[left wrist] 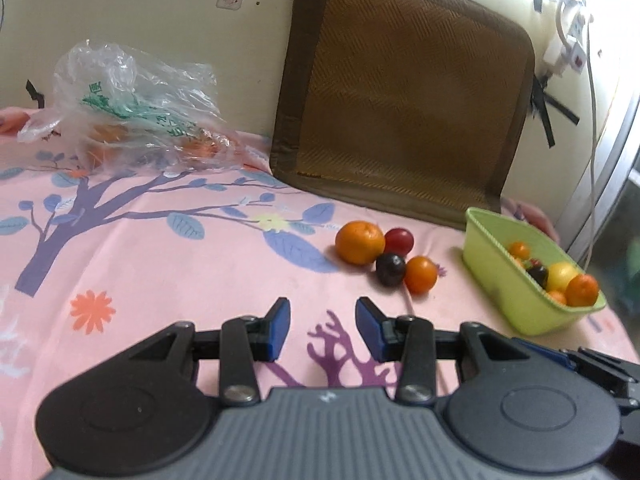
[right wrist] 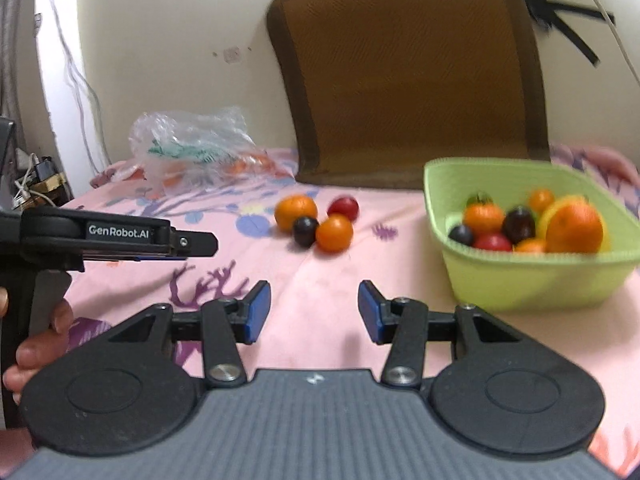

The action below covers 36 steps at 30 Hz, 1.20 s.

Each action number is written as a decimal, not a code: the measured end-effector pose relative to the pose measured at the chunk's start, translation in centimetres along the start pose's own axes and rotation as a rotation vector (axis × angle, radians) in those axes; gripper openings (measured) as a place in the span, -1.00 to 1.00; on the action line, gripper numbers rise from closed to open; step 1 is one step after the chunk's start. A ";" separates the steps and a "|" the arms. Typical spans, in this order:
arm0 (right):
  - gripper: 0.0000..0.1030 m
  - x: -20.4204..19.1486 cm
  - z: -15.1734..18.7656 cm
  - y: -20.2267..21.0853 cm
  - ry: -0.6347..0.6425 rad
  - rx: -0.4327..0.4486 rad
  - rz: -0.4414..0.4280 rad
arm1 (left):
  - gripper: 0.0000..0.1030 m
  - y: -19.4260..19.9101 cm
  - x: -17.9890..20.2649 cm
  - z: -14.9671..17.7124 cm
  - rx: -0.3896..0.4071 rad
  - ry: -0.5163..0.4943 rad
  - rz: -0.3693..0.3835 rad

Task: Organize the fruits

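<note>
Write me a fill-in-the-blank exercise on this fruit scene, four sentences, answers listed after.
1. The number of loose fruits clustered on the pink sheet is ____.
2. The basket holding fruit is coloured ____.
3. The left gripper and right gripper each hold ____.
4. The clear plastic bag lies to the ____ of the brown cushion.

Answers: four; green; nothing; left

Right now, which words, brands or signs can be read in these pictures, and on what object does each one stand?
"GenRobot.AI": white letters on the side of the left gripper, right wrist view.
Green print on the plastic bag: too crumpled and blurred to read.
Nothing else is legible.
</note>
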State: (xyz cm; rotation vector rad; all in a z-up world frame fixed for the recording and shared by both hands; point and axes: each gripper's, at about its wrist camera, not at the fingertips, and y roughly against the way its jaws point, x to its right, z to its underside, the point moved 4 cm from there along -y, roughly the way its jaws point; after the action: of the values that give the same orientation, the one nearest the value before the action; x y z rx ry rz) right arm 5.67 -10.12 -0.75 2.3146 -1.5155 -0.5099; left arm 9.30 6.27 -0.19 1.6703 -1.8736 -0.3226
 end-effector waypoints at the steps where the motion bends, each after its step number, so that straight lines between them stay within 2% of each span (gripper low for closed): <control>1: -0.01 0.1 0.3 0.1 -0.010 -0.003 0.014 | -0.28 0.1 0.2 0.2 0.001 -0.008 -0.004; 4: -0.01 1.0 0.7 1.1 -0.057 0.027 0.064 | -0.17 0.0 0.8 0.8 0.005 -0.035 -0.014; 10: 0.02 3.0 1.4 1.9 -0.197 0.015 0.132 | -0.17 -0.1 1.3 1.4 0.001 -0.073 -0.051; 15: 0.06 3.1 1.4 1.5 -0.208 -0.009 0.182 | -0.17 -0.1 0.7 1.3 0.008 -0.054 -0.068; 16: 0.11 2.9 1.4 1.4 -0.197 -0.013 0.192 | -0.17 -0.1 0.6 1.3 0.009 -0.049 -0.072; 20: 0.84 2.5 1.3 1.2 -0.193 -0.016 0.211 | -0.17 0.0 0.5 1.3 0.016 -0.047 -0.089; 21: 0.89 2.5 1.3 1.1 -0.199 -0.018 0.213 | -0.17 0.0 0.6 1.2 0.019 -0.049 -0.093; 25: 0.99 2.3 1.2 0.6 -0.188 -0.051 0.237 | -0.16 0.1 0.7 1.3 0.030 -0.057 -0.109; 31: 1.00 2.3 1.3 0.4 -0.191 -0.070 0.307 | -0.08 0.2 0.5 1.2 0.038 -0.046 -0.110; 36: 1.00 1.0 1.4 -0.8 -0.086 -0.160 0.414 | -0.02 0.2 0.1 1.2 0.033 -0.017 -0.100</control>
State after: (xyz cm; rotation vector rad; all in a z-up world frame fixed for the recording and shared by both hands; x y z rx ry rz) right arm 6.02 -10.86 -2.44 1.8127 -1.8562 -0.5957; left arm 8.48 5.97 -1.03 1.7924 -1.8203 -0.3495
